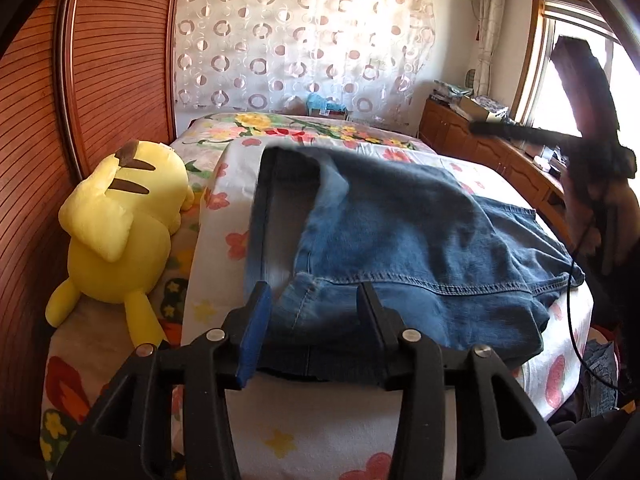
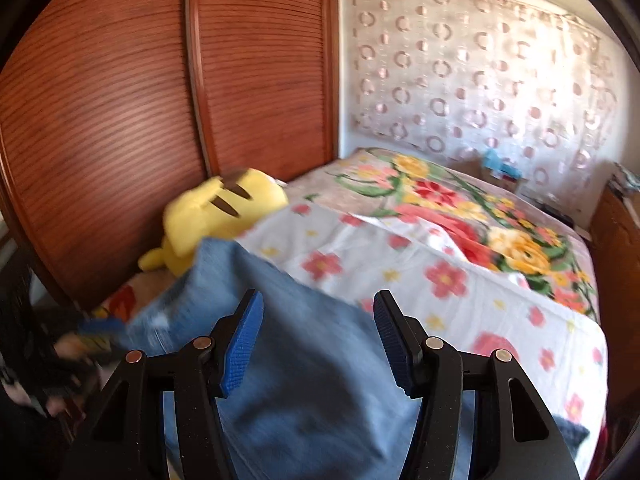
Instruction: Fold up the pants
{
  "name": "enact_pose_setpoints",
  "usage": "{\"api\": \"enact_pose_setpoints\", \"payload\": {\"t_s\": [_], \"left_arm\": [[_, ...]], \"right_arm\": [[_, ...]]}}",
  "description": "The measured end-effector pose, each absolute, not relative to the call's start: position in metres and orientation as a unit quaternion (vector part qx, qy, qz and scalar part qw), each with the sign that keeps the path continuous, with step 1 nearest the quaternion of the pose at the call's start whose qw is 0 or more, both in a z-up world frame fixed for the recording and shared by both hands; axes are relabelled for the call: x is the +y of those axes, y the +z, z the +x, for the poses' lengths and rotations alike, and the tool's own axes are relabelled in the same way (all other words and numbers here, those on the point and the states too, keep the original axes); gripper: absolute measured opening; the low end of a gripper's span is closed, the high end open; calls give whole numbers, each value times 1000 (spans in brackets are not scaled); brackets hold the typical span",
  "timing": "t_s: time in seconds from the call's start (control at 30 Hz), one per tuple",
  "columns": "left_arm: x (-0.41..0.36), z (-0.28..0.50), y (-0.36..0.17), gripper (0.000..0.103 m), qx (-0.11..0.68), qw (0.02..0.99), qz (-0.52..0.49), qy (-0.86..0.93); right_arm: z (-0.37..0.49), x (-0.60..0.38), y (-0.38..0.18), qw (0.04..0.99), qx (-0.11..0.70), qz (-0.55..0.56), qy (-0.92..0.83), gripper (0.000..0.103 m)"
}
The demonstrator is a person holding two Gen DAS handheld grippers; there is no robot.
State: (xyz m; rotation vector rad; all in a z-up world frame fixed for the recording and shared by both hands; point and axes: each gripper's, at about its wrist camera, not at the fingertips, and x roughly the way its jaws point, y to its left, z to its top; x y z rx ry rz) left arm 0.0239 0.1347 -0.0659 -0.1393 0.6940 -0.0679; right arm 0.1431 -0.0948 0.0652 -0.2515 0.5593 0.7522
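Blue jeans (image 1: 400, 240) lie folded on a bed (image 1: 320, 432) with a flowered sheet, close to its near edge. In the left wrist view the bundle's long axis runs from the near edge away toward the head of the bed, with one folded leg along the left side and a stitched hem trailing off to the right.

The left gripper (image 1: 314, 304) sits at the near end of the jeans. Its jaws are released, parted with denim between them, and the pads do not appear to press on it.

The right gripper (image 2: 318, 312) hangs just above the denim, jaws likewise released and clear of the cloth; this view is blurred. In the left view it shows as a dark shape far to the right.

Both hands are at the near end, so the next fold would likely carry cloth away along that long axis.

A yellow plush toy (image 1: 120, 232) lies left of the jeans, against a wooden wardrobe (image 1: 100, 60).
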Motion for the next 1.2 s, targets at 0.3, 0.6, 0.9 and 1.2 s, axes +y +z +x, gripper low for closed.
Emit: {"api": "enact_pose_setpoints", "payload": {"t_s": [0.3,0.6,0.9,1.2], "left_arm": [[131,40,-63,45,335,939,-68,-32],[137,59,-102,45,392,917,-75,-23],[135,53,-104,14,385,920,-68,-32],[149,27,-67,6,321,944,-76,-11]], "right_arm": [[131,-143,33,891,300,-99,325,60],[175,-137,22,883,342,-45,317,60],[204,-121,4,873,380,-37,303,60],[213,-128,4,862,370,10,347,3]]}}
